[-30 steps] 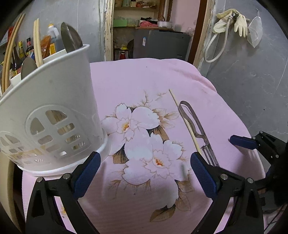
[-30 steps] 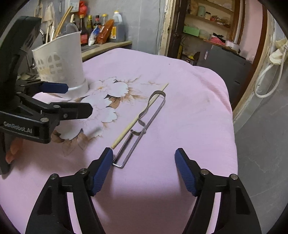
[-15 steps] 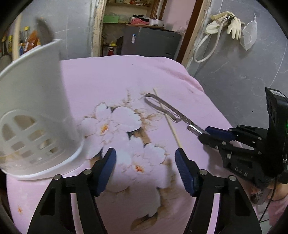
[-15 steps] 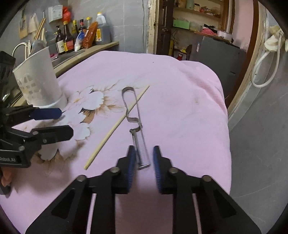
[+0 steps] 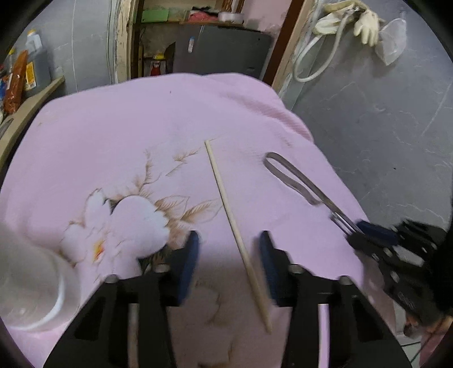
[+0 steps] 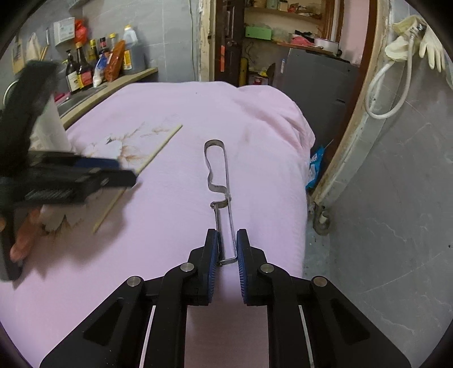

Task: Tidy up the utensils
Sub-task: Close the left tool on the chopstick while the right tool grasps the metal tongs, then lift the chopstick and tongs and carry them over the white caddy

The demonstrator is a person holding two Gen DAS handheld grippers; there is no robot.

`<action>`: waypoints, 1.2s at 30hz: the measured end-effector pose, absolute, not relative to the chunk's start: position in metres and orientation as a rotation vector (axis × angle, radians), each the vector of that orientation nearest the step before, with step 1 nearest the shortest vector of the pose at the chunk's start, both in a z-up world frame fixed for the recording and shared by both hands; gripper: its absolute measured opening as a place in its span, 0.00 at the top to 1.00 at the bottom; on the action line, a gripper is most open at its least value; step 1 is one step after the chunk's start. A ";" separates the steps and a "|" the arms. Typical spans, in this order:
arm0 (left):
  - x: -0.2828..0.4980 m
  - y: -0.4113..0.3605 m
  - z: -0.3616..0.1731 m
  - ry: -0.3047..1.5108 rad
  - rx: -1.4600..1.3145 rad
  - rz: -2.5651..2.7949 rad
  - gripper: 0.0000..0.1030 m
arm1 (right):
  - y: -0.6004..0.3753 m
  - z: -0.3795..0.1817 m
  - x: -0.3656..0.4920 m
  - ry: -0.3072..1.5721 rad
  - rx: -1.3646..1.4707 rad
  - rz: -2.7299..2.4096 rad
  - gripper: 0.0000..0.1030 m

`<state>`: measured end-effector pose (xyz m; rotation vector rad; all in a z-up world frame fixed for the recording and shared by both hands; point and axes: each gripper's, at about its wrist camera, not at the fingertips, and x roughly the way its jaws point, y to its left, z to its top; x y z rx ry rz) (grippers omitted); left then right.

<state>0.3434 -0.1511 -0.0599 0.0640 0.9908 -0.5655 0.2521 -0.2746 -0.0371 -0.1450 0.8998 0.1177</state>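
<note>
A metal peeler lies on the pink flowered cloth. My right gripper is shut on the peeler's blade end, its blue pads on both sides. In the left wrist view the peeler shows at the right with the right gripper on it. A wooden chopstick lies on the cloth and passes between the fingers of my left gripper, which is open around it. The chopstick also shows in the right wrist view. The white utensil holder is blurred at the lower left.
Sauce bottles stand on a ledge behind the table at the left. The cloth's right edge drops off toward a grey wall and door frame. Rubber gloves and a hose hang on the wall.
My right gripper has shut on the peeler's blade end and dragged it to the right, away from the chopstick. My left gripper has swung right from the holder and narrowed around the chopstick.
</note>
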 end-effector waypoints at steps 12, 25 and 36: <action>0.384 -0.146 -0.058 1.066 -0.067 -0.549 0.76 | -0.271 -0.038 0.284 0.975 -0.186 0.179 0.70; 0.400 -0.155 -0.055 1.122 0.012 -0.524 0.88 | -0.257 -0.046 0.344 1.045 -0.165 0.204 0.70; 0.379 -0.150 -0.055 1.141 0.039 -0.539 0.97 | -0.251 -0.045 0.339 1.055 -0.168 0.181 0.83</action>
